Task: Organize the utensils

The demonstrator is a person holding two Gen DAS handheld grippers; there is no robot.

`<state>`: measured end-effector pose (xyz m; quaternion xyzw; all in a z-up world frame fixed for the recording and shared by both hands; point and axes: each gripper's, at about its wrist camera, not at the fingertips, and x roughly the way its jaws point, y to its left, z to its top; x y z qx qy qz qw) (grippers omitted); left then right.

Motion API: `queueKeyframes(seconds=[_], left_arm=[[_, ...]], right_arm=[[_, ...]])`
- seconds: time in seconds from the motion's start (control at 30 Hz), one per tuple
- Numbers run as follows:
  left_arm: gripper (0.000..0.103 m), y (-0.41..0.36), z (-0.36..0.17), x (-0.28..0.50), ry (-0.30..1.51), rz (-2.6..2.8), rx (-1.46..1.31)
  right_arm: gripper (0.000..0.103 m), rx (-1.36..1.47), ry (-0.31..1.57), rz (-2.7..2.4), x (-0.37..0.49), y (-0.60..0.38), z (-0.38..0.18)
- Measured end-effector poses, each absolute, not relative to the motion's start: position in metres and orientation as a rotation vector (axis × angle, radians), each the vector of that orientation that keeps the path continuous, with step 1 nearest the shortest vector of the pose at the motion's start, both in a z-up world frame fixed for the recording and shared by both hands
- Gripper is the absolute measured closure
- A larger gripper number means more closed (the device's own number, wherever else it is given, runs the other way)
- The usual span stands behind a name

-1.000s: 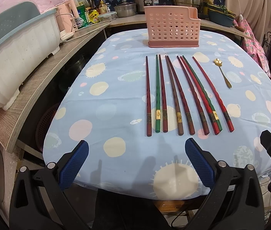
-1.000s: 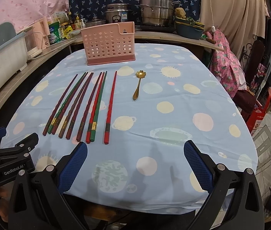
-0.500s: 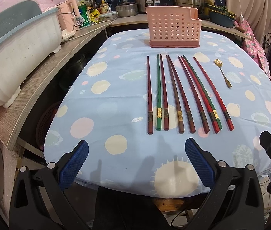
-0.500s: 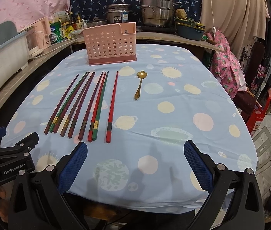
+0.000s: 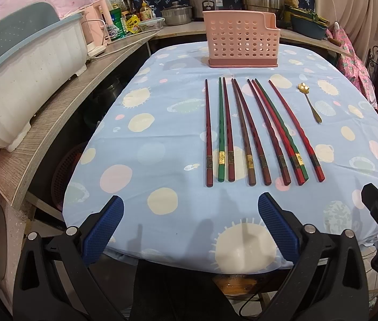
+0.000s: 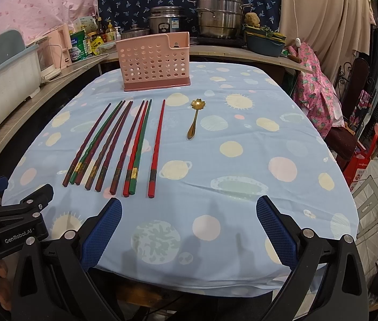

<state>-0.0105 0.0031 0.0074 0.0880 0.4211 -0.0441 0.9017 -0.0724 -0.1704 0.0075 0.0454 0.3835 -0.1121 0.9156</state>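
So your chopsticks point(image 5: 253, 131) are all lined up side by side in the middle of the surface point(image 5: 146, 144), long axes running from the near edge toward the far edge, thin tips pointing at the pink utensil basket point(image 5: 241, 41) standing upright near the far edge. The little gold spoon point(image 5: 309, 101) lies just right of them, flower bowl toward the far edge, handle toward you.

Your left tool point(image 5: 189, 227) hovers over the near edge, fingers spread wide, nothing in them; the thick chopstick ends sit just ahead of it. Your right tool point(image 6: 189, 227) is the same deal: wide open, holding nothing, chopsticks ahead and to its left, spoon straight ahead. Pots point(image 6: 219, 16) and bottles point(image 5: 119, 21) crowd the counter point(image 5: 55, 107) behind and left.
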Motion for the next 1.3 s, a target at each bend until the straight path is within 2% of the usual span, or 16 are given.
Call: queueKeyframes(seconds=[1.3], left_arm=[[0.007, 0.0017, 0.0130, -0.0127, 0.867, -0.092, 0.183]], right_arm=[[0.007, 0.094, 0.788, -0.230, -0.0731, -0.1712, 0.0066]])
